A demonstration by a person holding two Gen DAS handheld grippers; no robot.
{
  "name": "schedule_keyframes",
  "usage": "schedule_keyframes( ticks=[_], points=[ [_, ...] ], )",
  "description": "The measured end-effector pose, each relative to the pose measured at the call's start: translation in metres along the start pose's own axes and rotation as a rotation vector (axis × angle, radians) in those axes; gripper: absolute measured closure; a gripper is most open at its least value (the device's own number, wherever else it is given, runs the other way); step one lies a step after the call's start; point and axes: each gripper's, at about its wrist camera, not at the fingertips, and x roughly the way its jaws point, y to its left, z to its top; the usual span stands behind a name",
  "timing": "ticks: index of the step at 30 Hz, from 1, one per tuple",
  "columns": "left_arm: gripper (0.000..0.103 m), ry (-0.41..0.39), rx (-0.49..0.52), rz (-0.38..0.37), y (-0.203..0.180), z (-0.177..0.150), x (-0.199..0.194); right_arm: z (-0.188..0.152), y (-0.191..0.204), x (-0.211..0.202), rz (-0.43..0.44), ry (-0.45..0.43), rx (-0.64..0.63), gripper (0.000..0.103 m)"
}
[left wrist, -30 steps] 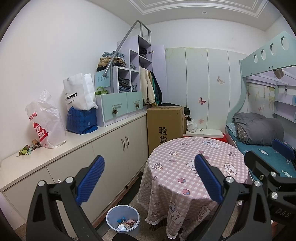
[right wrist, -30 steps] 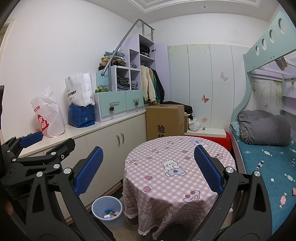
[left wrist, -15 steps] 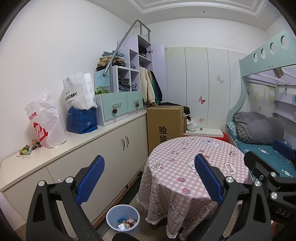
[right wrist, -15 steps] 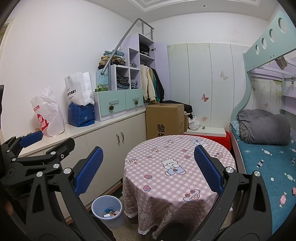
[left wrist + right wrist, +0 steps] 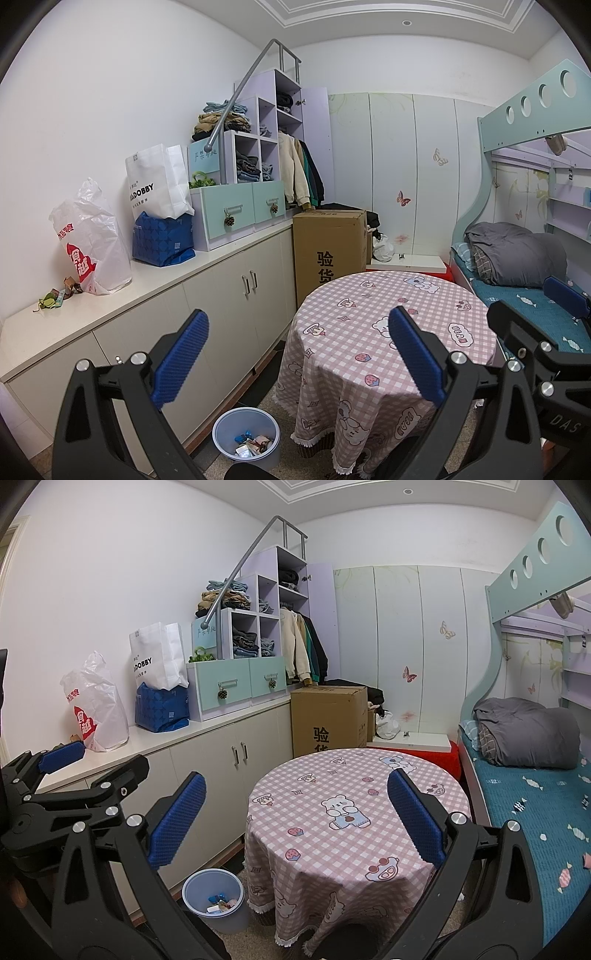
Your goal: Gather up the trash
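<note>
Centrally, a round table with a pink checked cloth (image 5: 388,325) serves as landmark. Left gripper (image 5: 299,354) and right gripper (image 5: 295,816) hover above its near edge, jaws spread wide, holding nothing. On the floor just left of the table stands a blue waste bin (image 5: 225,430) containing wrappers. Further left of the table, crumpled wrappers (image 5: 55,297) lie on the white tabletop (image 5: 155,280) of the cabinets, beside a white plastic bag (image 5: 90,240).
</note>
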Motion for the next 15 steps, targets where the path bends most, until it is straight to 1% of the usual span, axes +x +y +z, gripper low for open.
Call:
schedule_keyframes(
  ticks=[11, 15],
  points=[
    [0.007, 0.001, 0.002, -0.001, 0.001, 0.0025, 0.001, -0.0003, 0.0001, -0.0005, 0.0, 0.001, -0.001, 0.006],
    [0.007, 0.001, 0.002, -0.002, 0.003, -0.0014, 0.0006, 0.0012, 0.0002, 0.0002, 0.0, 0.001, -0.001, 0.006]
  ],
)
